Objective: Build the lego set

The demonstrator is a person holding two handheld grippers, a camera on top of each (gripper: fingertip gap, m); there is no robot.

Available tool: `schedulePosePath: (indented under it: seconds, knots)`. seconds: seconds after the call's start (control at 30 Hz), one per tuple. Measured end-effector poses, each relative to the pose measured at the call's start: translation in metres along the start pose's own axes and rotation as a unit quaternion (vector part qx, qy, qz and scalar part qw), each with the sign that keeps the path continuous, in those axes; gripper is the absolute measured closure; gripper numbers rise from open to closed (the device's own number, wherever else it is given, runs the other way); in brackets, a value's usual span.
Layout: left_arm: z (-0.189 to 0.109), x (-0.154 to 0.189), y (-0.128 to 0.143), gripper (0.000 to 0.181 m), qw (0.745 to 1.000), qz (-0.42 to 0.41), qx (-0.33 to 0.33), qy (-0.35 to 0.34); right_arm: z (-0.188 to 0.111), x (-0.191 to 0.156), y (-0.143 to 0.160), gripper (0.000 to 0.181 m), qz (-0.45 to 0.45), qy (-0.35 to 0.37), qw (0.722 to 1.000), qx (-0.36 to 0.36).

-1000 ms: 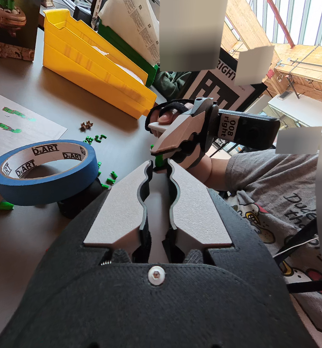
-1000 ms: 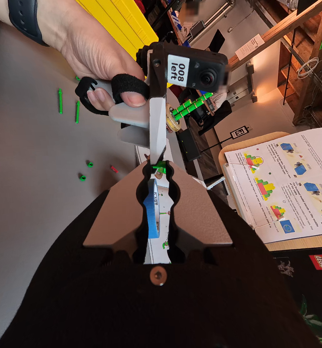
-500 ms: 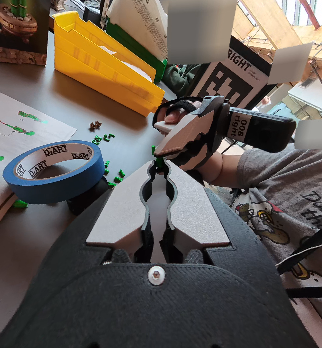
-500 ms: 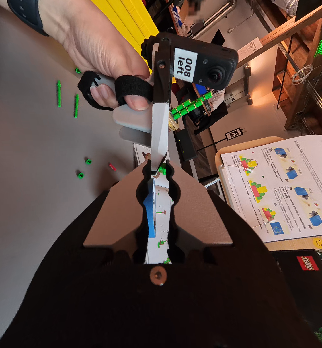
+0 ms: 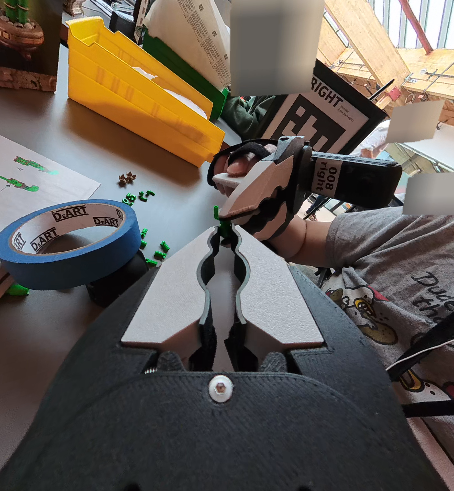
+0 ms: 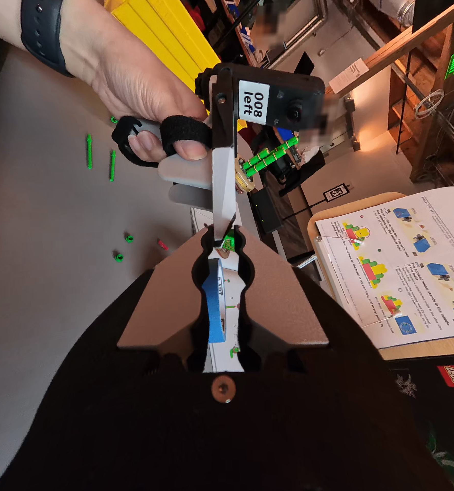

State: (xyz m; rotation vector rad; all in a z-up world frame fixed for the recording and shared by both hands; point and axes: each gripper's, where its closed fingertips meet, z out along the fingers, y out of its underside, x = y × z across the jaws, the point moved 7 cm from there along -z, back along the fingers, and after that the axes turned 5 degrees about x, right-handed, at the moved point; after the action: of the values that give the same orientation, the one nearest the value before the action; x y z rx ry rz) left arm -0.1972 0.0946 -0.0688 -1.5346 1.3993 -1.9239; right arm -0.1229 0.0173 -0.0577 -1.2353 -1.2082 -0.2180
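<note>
In the left wrist view my left gripper point(image 5: 224, 230) is shut on a small green lego piece point(image 5: 224, 229) held just above the dark table. My right gripper point(image 5: 221, 214) comes in from the right and meets it tip to tip, pinching a green piece with a short peg point(image 5: 215, 211) against the held one. In the right wrist view my right gripper point(image 6: 222, 233) is closed around the green piece point(image 6: 229, 237), and one left gripper finger point(image 6: 223, 196) reaches down into its tips. Where the two pieces meet is hidden.
A blue tape roll point(image 5: 66, 244) lies on the instruction sheet point(image 5: 21, 186). Loose green pieces point(image 5: 154, 249) and brown pieces point(image 5: 127, 176) lie beside it, and a yellow bin point(image 5: 140, 101) stands behind. Green rods point(image 6: 89, 151), green rings point(image 6: 119, 257) and a red piece point(image 6: 162, 244) lie on the table. Less than 4 cm separates the two grippers' tips. Both grippers' tips are roughly 15 cm from the blue tape roll point(image 5: 66, 244).
My left gripper's jaws have narrowed onto the green piece. The two grippers have drawn closer together, tip to tip, and both have shifted slightly over the table.
</note>
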Motion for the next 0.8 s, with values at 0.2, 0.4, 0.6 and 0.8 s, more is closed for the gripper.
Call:
schedulePosePath:
  seconds: [0.2,0.4,0.6,0.8]
  knots:
    - [-0.009,-0.005,-0.005,0.176,0.999,-0.016,0.031,0.004,-0.007,0.001,-0.002,0.159,-0.003,-0.015,1.0,0.027]
    - [-0.015,0.003,-0.013,0.177,0.997,-0.002,0.066,0.049,-0.023,0.031,0.007,0.167,0.226,-0.025,0.967,0.113]
    - [-0.008,0.021,-0.013,0.177,0.991,0.023,0.06,0.115,-0.013,0.04,0.022,0.167,0.574,-0.173,0.767,0.229]
    - [0.0,0.029,-0.009,0.177,0.988,0.027,0.046,0.146,-0.015,0.039,0.025,0.17,0.61,-0.227,0.715,0.257]
